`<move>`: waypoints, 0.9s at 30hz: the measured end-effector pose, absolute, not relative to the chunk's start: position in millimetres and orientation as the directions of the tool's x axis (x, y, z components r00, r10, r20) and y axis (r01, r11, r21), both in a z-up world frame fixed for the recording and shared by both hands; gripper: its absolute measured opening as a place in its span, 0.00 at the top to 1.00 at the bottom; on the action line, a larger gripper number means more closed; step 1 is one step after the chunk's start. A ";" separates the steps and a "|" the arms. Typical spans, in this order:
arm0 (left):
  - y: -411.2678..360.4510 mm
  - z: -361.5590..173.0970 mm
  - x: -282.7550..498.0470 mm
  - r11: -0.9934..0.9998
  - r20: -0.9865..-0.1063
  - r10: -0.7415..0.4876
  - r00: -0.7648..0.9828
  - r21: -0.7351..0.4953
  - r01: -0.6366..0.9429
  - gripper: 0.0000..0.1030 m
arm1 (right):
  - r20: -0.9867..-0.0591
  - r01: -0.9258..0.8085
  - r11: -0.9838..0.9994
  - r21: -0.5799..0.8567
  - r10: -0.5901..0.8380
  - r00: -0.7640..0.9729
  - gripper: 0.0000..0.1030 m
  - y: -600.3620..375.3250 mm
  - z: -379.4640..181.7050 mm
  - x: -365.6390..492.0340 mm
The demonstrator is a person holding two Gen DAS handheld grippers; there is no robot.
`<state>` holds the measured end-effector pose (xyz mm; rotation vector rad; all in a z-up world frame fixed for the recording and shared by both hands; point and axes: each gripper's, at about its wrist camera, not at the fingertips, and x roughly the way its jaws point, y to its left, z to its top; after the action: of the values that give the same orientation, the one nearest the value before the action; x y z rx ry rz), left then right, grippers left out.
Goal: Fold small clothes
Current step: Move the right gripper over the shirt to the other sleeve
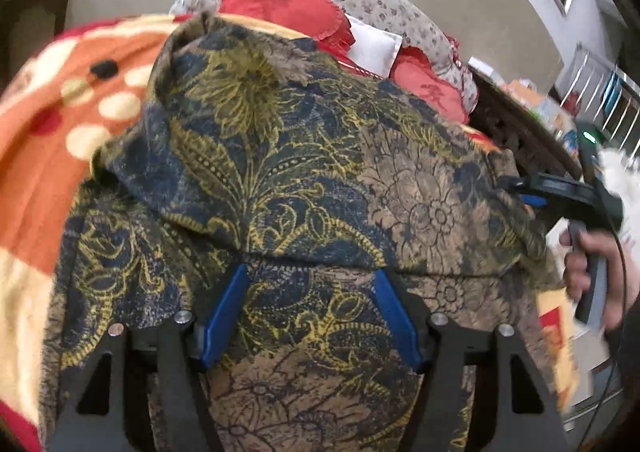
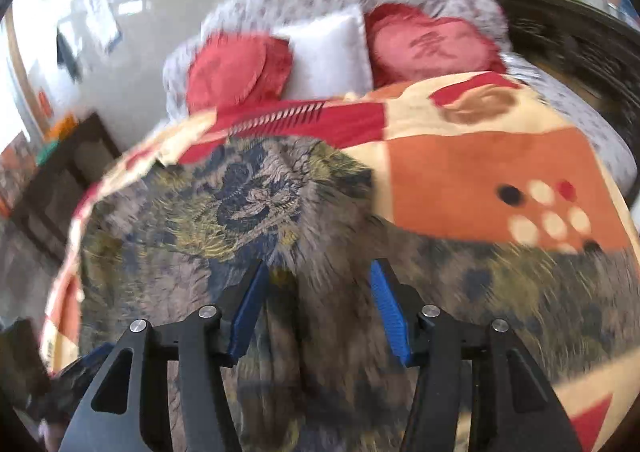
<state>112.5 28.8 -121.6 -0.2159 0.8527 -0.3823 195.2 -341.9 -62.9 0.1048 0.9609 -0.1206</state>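
A brown, navy and yellow floral garment (image 1: 304, 156) lies partly folded on an orange and cream blanket (image 1: 52, 140). My left gripper (image 1: 310, 272) is open right over it, and a folded layer covers the blue fingertips. The right gripper (image 1: 520, 188) shows in the left wrist view at the garment's right edge, held by a hand. In the right wrist view the same garment (image 2: 256, 204) lies blurred below my right gripper (image 2: 318, 266), which is open with its blue fingers (image 2: 248, 312) apart over the cloth.
Red heart-shaped cushions (image 2: 236, 68) and a white pillow (image 2: 332, 52) lie at the head of the round bed. A dark wooden table (image 1: 520, 120) with clutter stands to the right. Dark furniture (image 2: 60, 180) stands at the left.
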 end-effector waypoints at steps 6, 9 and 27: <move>24.2 -128.7 121.8 0.891 -0.683 -0.452 0.574 -0.376 0.255 0.23 | -0.801 0.439 0.855 -0.277 -0.458 0.387 0.24 -414.6 -61.8 183.3; 27.1 -128.1 120.4 0.884 -0.676 -0.465 0.571 -0.390 0.258 0.20 | -0.789 0.579 0.760 -0.295 -0.536 0.301 0.29 -459.2 -51.6 150.5; 28.0 -126.9 120.5 0.871 -0.669 -0.488 0.560 -0.407 0.273 0.15 | -0.819 0.273 0.932 0.240 0.043 0.572 0.80 -361.7 -90.8 143.8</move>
<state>120.5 28.0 -126.9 -0.2705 0.8676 -0.4553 143.8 -361.7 -90.8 0.3612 0.9573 -0.1381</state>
